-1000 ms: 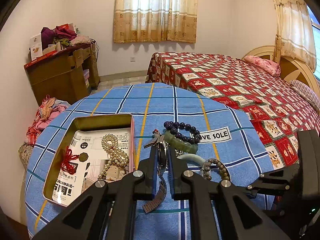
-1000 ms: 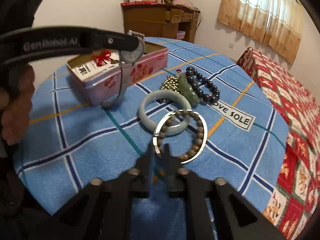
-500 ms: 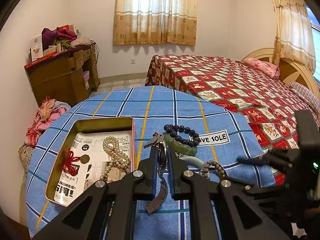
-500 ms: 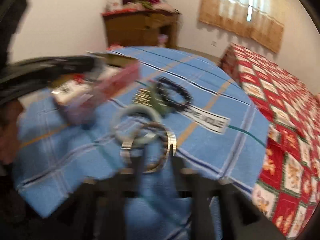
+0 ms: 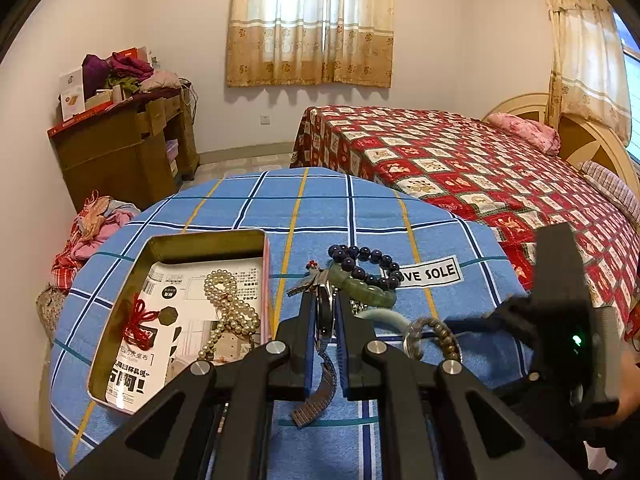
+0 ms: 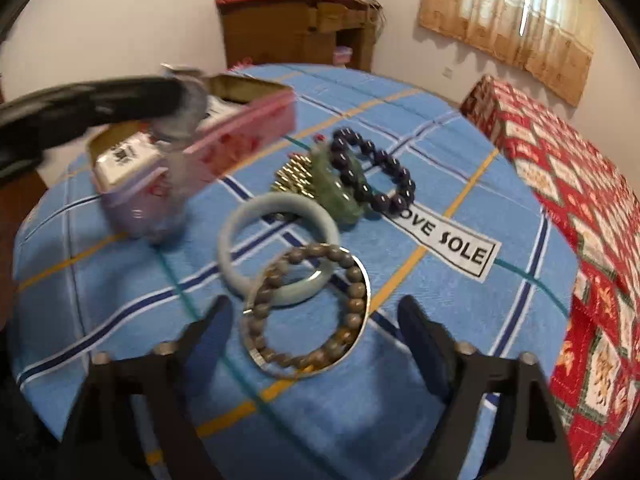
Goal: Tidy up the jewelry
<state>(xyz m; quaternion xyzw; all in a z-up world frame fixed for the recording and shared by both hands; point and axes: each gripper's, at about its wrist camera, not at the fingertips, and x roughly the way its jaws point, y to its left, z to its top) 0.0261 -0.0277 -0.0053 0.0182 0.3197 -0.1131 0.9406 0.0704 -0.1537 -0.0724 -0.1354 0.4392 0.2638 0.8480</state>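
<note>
- My left tongs (image 5: 323,316) are clamped on the watch (image 5: 325,312), just beside the open tin (image 5: 176,242).
- My right tongs (image 6: 316,328) are opening over the bead bracelet (image 6: 308,304) and metal bangle (image 6: 360,340) on the surface (image 6: 440,308); nothing gripped.
- Best approach: straddle one rim only, avoiding the jade bangle (image 6: 240,224).

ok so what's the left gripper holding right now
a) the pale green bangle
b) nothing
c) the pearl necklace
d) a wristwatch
d: the left gripper is shut on a wristwatch, its metal band hanging below the fingers, while the pearl necklace lies in the tin and the pale green bangle lies on the tablecloth.
</note>
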